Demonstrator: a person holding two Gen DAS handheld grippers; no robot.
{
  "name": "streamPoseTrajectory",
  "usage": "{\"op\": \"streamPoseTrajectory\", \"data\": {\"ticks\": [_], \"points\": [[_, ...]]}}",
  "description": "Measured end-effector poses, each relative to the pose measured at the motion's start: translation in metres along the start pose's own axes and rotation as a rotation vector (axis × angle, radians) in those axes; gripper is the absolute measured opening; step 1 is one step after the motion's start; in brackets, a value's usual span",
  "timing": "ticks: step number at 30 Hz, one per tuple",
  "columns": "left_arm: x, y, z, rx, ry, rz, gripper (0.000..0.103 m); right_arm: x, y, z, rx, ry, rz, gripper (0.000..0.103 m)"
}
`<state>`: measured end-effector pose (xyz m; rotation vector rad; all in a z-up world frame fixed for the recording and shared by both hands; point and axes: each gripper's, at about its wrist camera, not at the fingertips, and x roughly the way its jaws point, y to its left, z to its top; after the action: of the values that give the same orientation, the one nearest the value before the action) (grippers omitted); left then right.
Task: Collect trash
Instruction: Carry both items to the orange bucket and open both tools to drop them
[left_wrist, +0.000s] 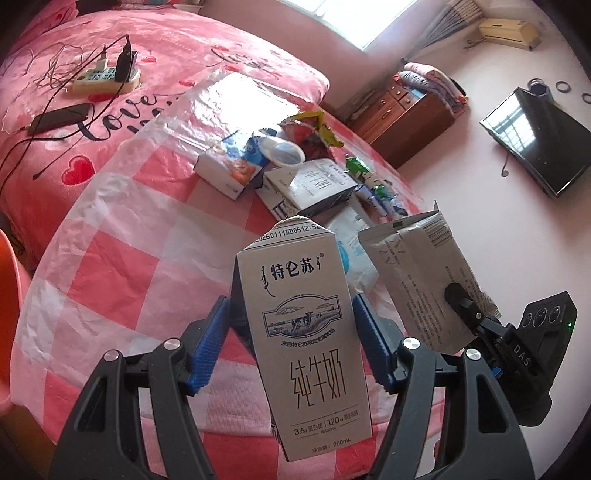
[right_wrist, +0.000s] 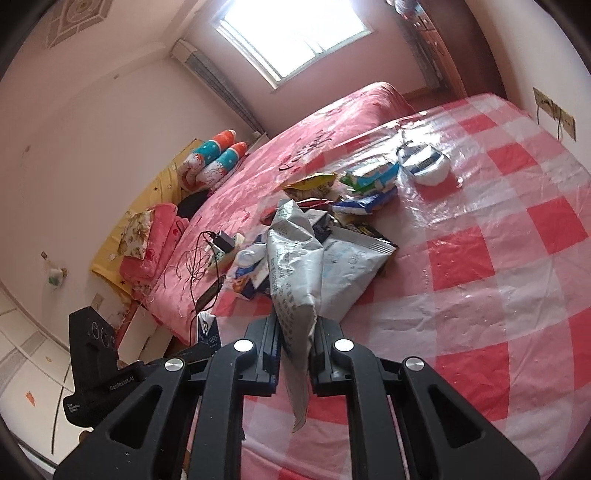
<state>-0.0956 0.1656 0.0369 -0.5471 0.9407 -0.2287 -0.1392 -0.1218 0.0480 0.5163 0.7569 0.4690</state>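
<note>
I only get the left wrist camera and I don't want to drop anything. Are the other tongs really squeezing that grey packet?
Observer: Yes. The right wrist view shows the right tongs with both pads pressed flat on the grey packet. Its torn end hangs below them.
Operator: Is there trash hiding behind the pile?
Observer: A crumpled white wrapper with blue print lies on its own past the pile, on the checked table.
Operator: What's at the other end of the bed?
Observer: Two blue and orange pillows, near the wall.
</note>
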Motion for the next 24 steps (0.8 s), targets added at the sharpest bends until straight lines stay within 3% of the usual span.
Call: {"op": "streamPoseTrajectory", "data": {"ticks": [7,12,24], "points": [[-0.025,0.012,0.003,0.006,-0.054,-0.001,0.068,0.005,0.025,-0.002,-0.033,0.034,0.047,0.013],[-0.050,0.034,0.007,-0.006,-0.111,0.036,0.068,0.028,0.061,-0.008,-0.068,0.117,0.122,0.013],[-0.127,0.151,-0.006,-0.139,-0.266,0.292,0.068,0.134,0.180,-0.047,-0.219,0.422,0.331,0.013]]}}
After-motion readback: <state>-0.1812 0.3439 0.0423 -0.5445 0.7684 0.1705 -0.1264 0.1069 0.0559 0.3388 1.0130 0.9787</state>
